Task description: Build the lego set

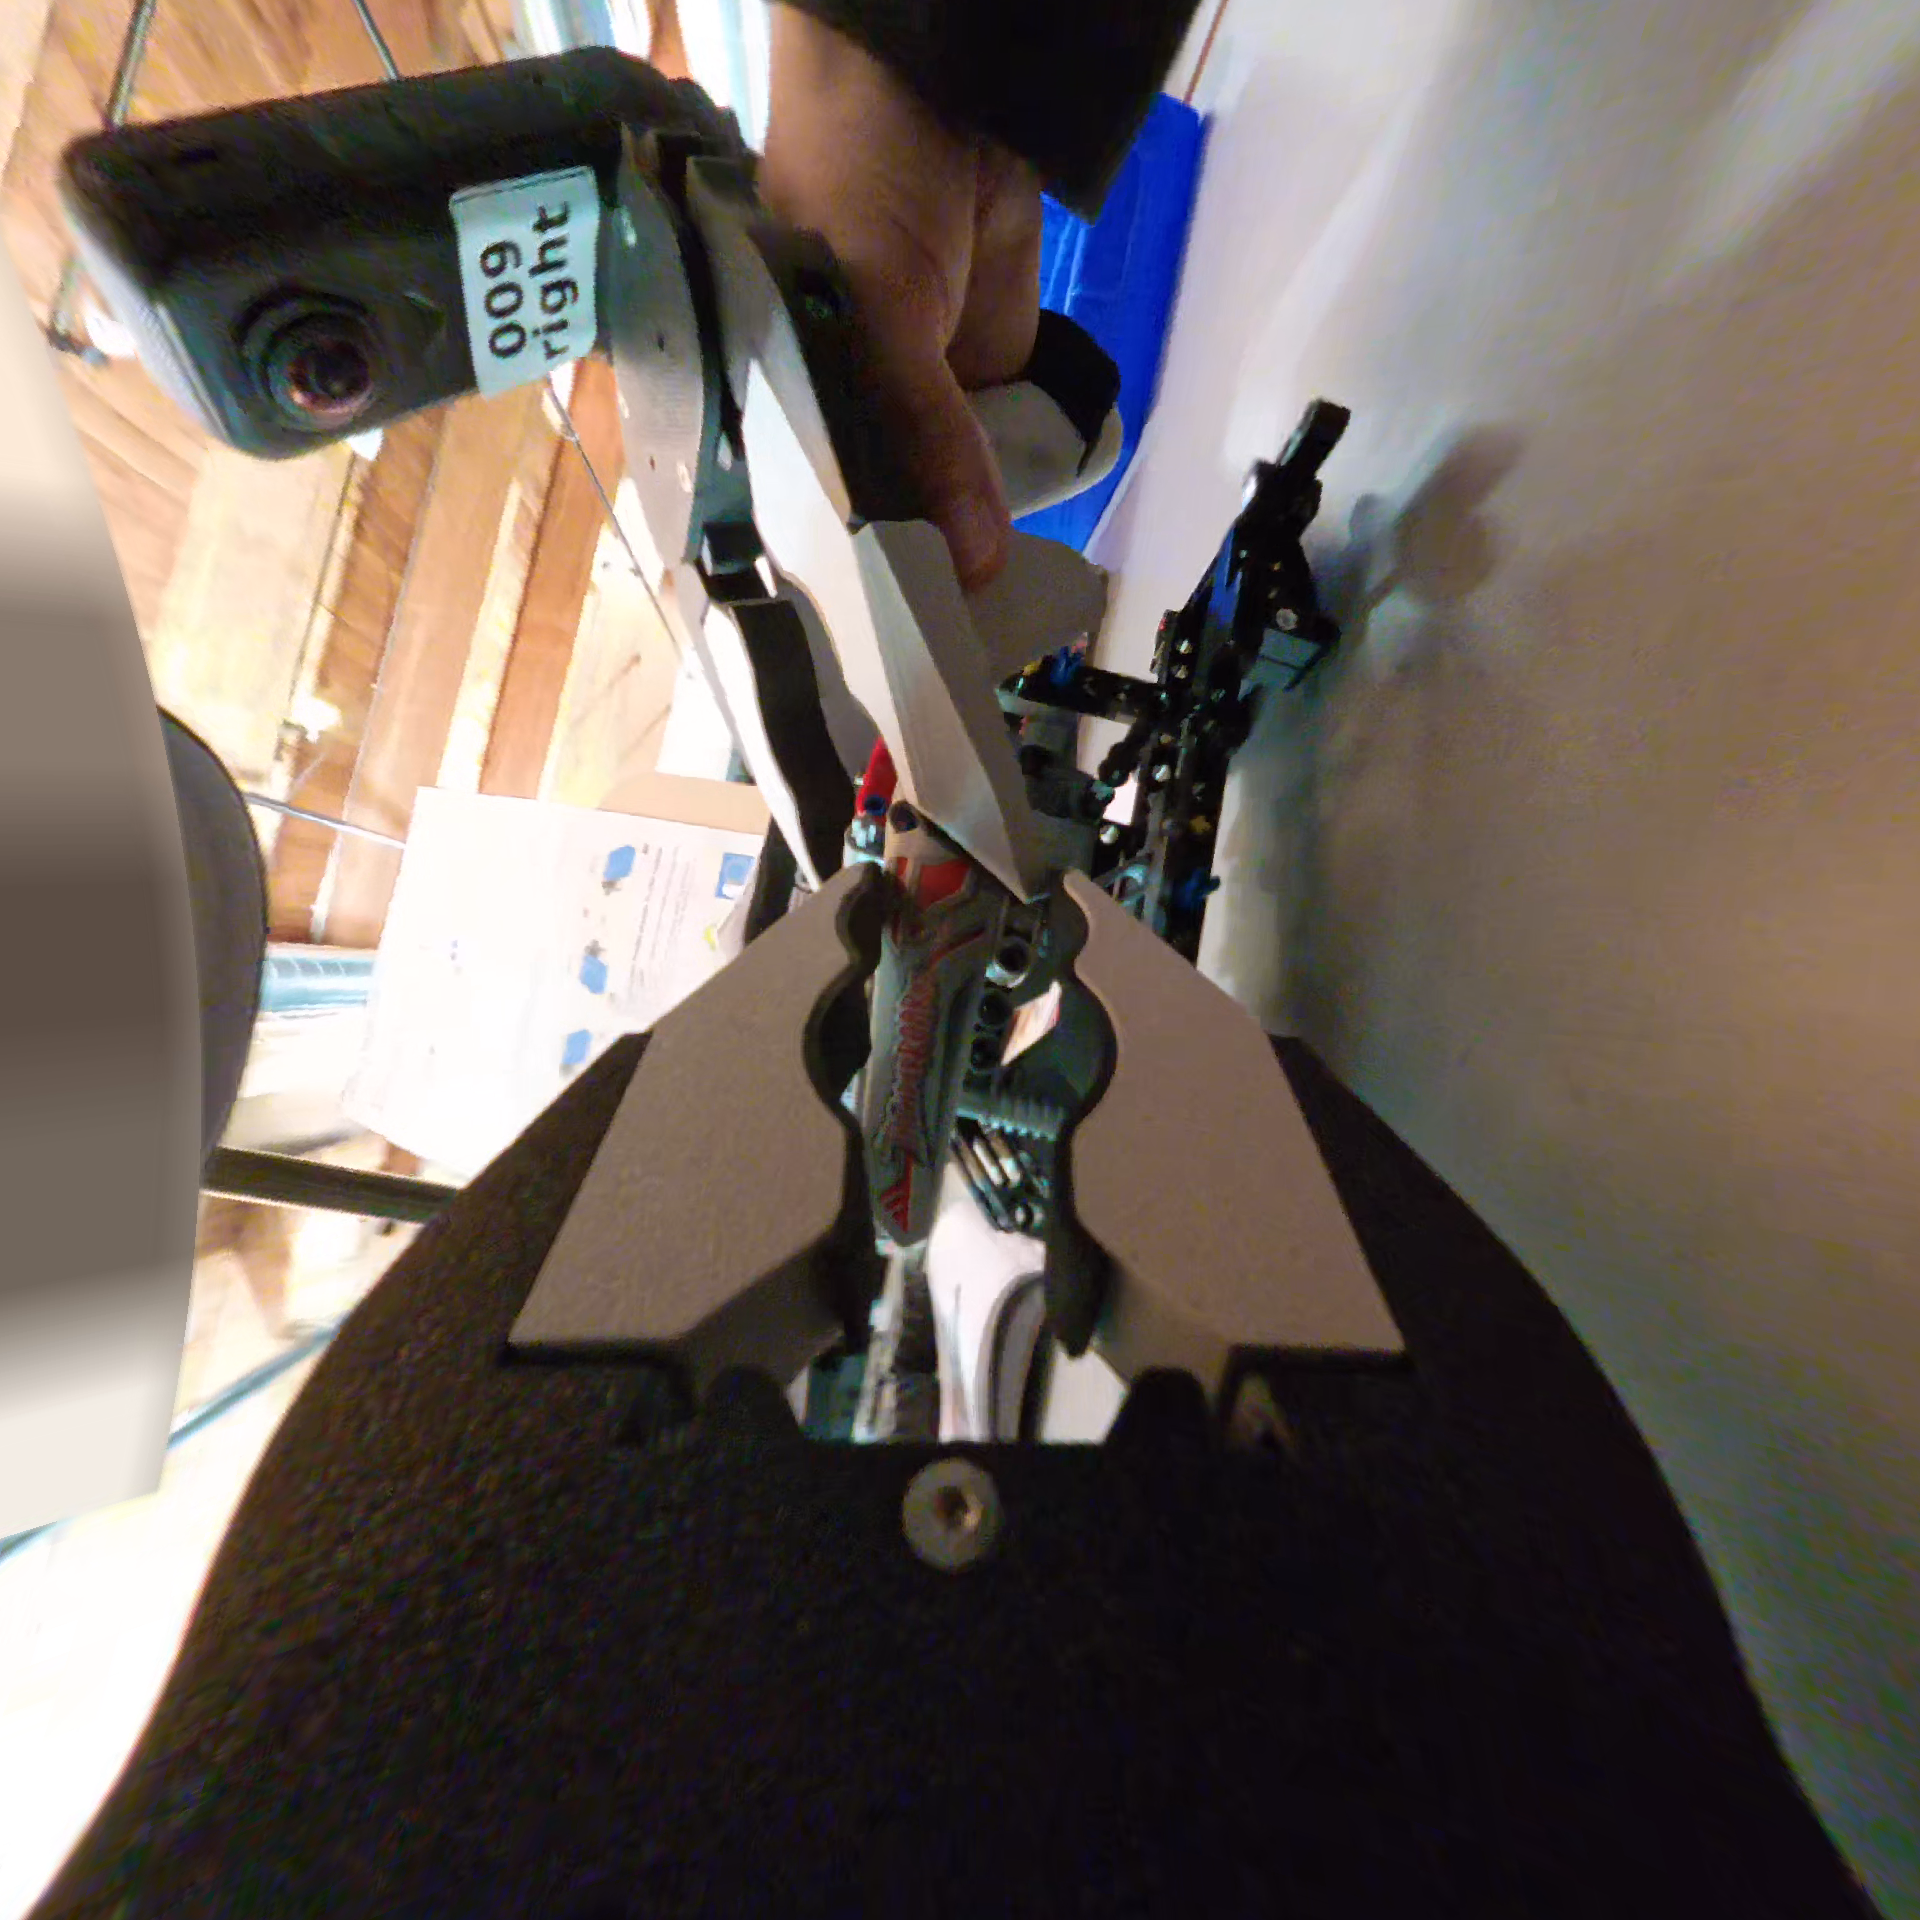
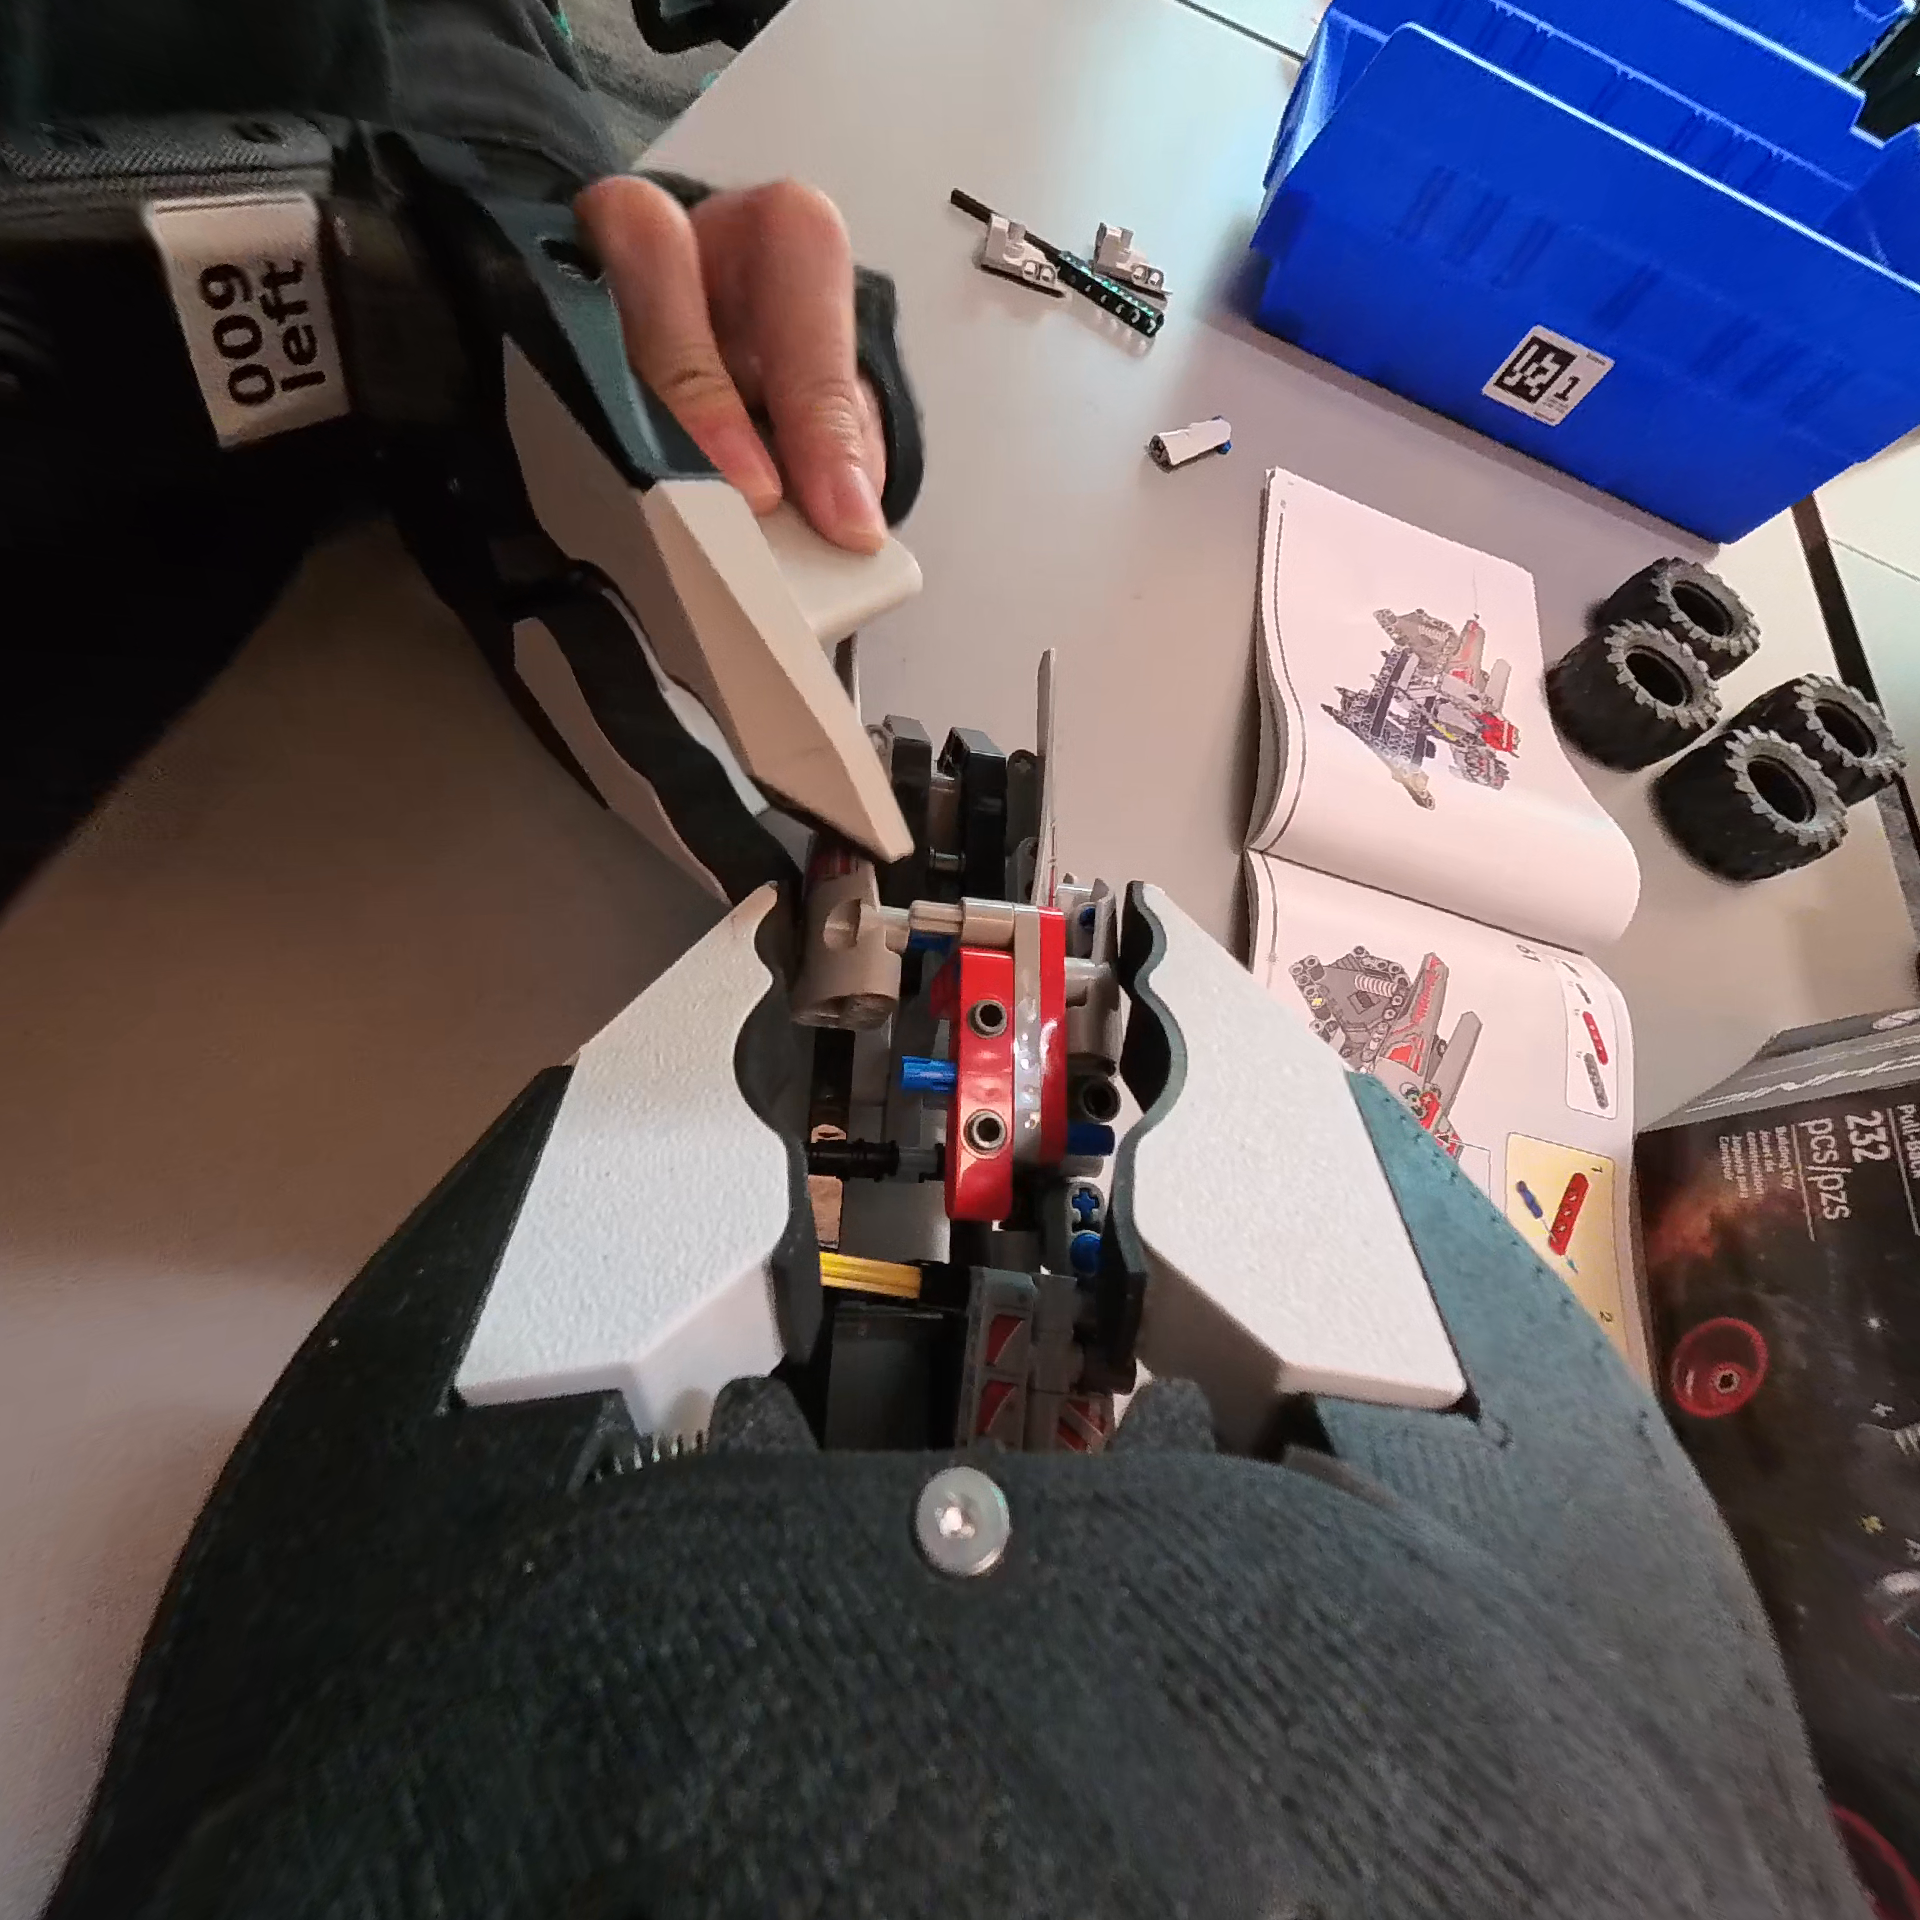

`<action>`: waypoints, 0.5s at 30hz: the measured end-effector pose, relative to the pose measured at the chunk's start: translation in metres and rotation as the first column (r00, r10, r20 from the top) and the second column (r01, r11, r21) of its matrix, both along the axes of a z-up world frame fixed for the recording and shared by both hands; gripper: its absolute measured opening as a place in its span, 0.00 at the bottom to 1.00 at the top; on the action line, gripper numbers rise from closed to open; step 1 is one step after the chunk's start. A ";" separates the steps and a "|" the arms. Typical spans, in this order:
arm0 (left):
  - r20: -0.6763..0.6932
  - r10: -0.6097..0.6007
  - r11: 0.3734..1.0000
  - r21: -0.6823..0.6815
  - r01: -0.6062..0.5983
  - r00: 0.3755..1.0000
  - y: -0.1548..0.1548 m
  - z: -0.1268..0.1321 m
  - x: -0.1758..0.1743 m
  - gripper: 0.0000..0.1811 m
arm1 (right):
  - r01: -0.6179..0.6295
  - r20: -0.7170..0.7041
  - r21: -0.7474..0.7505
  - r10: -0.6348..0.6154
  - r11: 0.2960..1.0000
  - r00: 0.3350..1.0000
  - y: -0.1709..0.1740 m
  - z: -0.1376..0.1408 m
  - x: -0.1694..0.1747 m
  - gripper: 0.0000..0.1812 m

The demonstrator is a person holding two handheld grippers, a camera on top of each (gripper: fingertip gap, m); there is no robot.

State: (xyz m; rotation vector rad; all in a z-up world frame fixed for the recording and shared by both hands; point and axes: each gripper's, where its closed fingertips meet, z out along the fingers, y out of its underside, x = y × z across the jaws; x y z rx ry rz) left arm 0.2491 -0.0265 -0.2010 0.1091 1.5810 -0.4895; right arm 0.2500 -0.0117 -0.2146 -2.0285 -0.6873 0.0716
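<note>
I am holding the half-built lego model at the centre of both frames, lifted above the white table and caught between two claws. My right claw is gripping its body from both sides, with the red beam showing between the fingers. My left claw is closing on the printed grey panel at the other end, bracing the model, I judge, so a press cannot twist it. In the right wrist view the instruction booklet is lying open at centre right, beside four black tyres, probably waiting for a later step. The blue bins are sitting at upper right, with loose pieces nearby.
</note>
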 end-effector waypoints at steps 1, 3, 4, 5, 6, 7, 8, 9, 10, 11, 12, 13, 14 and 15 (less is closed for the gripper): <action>-0.023 -0.014 0.999 -0.040 0.014 1.000 0.000 0.000 0.000 0.16 | -0.002 -0.004 -0.001 0.002 1.000 1.000 0.000 0.000 0.000 0.34; -0.052 -0.031 0.996 -0.087 0.026 0.998 0.000 0.000 0.000 0.16 | 0.002 -0.012 -0.001 -0.002 1.000 1.000 0.001 0.000 0.000 0.34; -0.058 -0.029 0.995 -0.093 0.023 0.998 -0.001 0.000 0.001 0.16 | 0.003 -0.008 -0.001 -0.003 1.000 1.000 0.001 0.000 0.000 0.34; -0.060 -0.023 0.995 -0.095 0.018 0.998 -0.001 0.000 0.002 0.16 | 0.003 0.001 -0.003 -0.003 1.000 1.000 0.000 0.000 0.000 0.34; -0.065 -0.020 0.995 -0.097 0.013 0.998 -0.002 -0.001 0.002 0.16 | 0.001 0.018 -0.003 -0.001 1.000 1.000 0.000 0.000 0.000 0.34; -0.072 -0.019 0.995 -0.104 0.012 0.997 -0.001 -0.001 0.002 0.16 | 0.001 0.033 0.002 -0.001 1.000 0.999 0.001 0.001 0.000 0.34; -0.085 -0.021 0.993 -0.120 0.010 0.996 -0.001 -0.002 0.003 0.16 | 0.006 0.032 -0.002 -0.006 1.000 0.999 0.001 0.001 0.000 0.34; -0.103 -0.025 0.990 -0.141 0.010 0.994 -0.002 -0.002 0.003 0.16 | 0.011 0.028 -0.009 -0.011 1.000 1.000 0.001 0.001 0.001 0.34; -0.116 -0.025 0.988 -0.157 0.006 0.993 -0.001 -0.002 0.005 0.16 | 0.015 0.031 -0.010 -0.015 1.000 0.999 0.001 0.001 0.001 0.33; -0.118 -0.016 0.988 -0.156 -0.003 0.993 -0.001 -0.003 0.006 0.16 | 0.022 0.037 -0.008 -0.022 1.000 0.999 0.002 0.001 0.002 0.33; -0.110 -0.004 0.990 -0.140 -0.011 0.994 0.000 -0.003 0.007 0.16 | 0.030 0.041 -0.010 -0.029 1.000 0.999 0.003 0.001 0.003 0.33; -0.100 0.002 0.992 -0.126 -0.015 0.995 -0.001 -0.003 0.007 0.16 | 0.031 0.044 -0.015 -0.030 0.999 0.999 0.003 0.001 0.003 0.33; -0.099 0.006 0.992 -0.123 -0.018 0.995 -0.001 -0.003 0.007 0.16 | 0.029 0.049 -0.017 -0.028 0.999 0.998 0.002 0.001 0.003 0.32; -0.102 0.006 0.992 -0.127 -0.019 0.995 -0.001 -0.003 0.008 0.16 | 0.033 0.045 -0.024 -0.032 0.999 0.998 0.002 0.001 0.003 0.32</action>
